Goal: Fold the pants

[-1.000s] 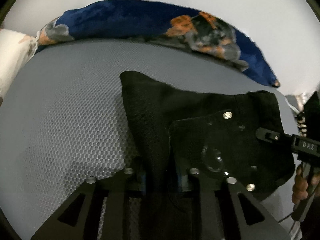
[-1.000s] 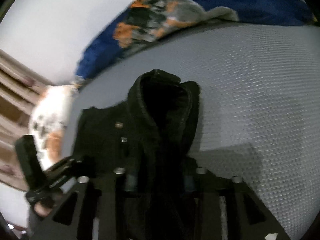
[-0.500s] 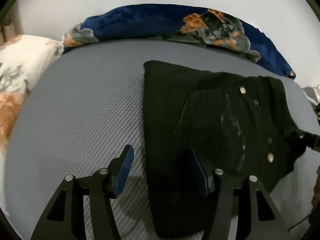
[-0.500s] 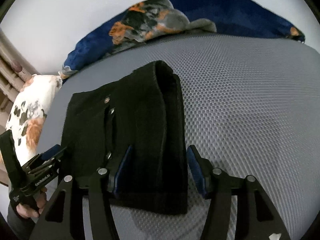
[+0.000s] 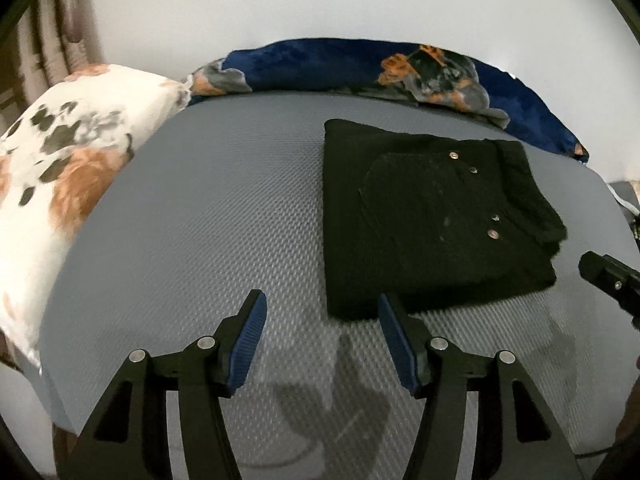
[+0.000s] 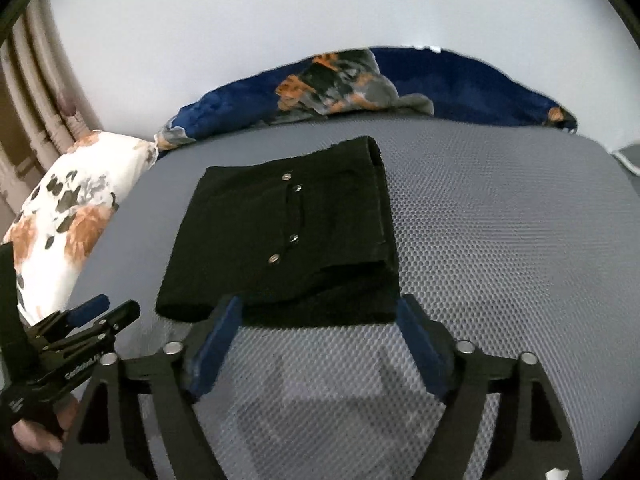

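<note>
Your left gripper (image 5: pixel 322 312) hangs with its blue-padded fingers (image 5: pixel 249 334) spread wide and nothing between them, just short of the near edge of the pants (image 5: pixel 432 216). The black pants lie folded into a compact rectangle on the grey mesh surface (image 5: pixel 208 208), pocket side up (four metal rivets show along the pocket seam), right of centre in the left wrist view. Your right gripper (image 6: pixel 318 316) is likewise released, its fingers (image 6: pixel 218 336) parted and straddling the near edge of the folded pants (image 6: pixel 280 236) without gripping it; whether the pads touch the cloth you cannot tell from this angle. In the right wrist view, your left gripper (image 6: pixel 86 322) shows at lower left, off the fabric. A blue blanket with orange patches (image 5: pixel 360 68) lies bunched along the far edge of the surface, and a white floral pillow (image 5: pixel 60 152) sits at its left end.
</note>
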### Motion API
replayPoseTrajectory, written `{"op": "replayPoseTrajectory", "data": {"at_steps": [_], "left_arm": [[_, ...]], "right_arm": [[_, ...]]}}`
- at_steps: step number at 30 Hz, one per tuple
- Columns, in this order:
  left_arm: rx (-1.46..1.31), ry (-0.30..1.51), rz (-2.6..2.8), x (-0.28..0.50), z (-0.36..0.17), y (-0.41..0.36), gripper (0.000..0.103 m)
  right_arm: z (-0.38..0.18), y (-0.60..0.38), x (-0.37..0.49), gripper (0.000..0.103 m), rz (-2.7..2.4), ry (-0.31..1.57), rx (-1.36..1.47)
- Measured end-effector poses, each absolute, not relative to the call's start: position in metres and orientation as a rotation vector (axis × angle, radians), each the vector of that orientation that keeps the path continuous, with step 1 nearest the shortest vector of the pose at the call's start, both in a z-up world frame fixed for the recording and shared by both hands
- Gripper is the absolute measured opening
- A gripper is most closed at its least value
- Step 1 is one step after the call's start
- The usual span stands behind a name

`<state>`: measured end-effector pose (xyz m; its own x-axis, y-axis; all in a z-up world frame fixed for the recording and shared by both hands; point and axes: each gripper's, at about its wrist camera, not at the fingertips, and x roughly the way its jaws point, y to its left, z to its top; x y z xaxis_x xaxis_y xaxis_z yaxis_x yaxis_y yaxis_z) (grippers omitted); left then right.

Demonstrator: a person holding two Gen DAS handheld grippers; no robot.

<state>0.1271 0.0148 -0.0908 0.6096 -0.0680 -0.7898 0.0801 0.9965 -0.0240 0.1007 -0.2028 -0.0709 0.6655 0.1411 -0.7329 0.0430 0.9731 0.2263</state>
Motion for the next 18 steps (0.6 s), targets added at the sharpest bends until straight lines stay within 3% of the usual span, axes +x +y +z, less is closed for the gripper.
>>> {"op": "replayPoseTrajectory", "data": {"at_steps": [6,18], "left_arm": [[0.021,0.893,-0.072,0.093,-0.083,0.012,0.061],[0.041,0.888,-0.067,0.067,-0.086,0.002,0.061]], "right_arm": [[-0.064,-0.182,0.075,0.091,0.045,0.803,0.183],[-0.071,-0.173,0.052,0.093,-0.001,0.796,0.179]]}}
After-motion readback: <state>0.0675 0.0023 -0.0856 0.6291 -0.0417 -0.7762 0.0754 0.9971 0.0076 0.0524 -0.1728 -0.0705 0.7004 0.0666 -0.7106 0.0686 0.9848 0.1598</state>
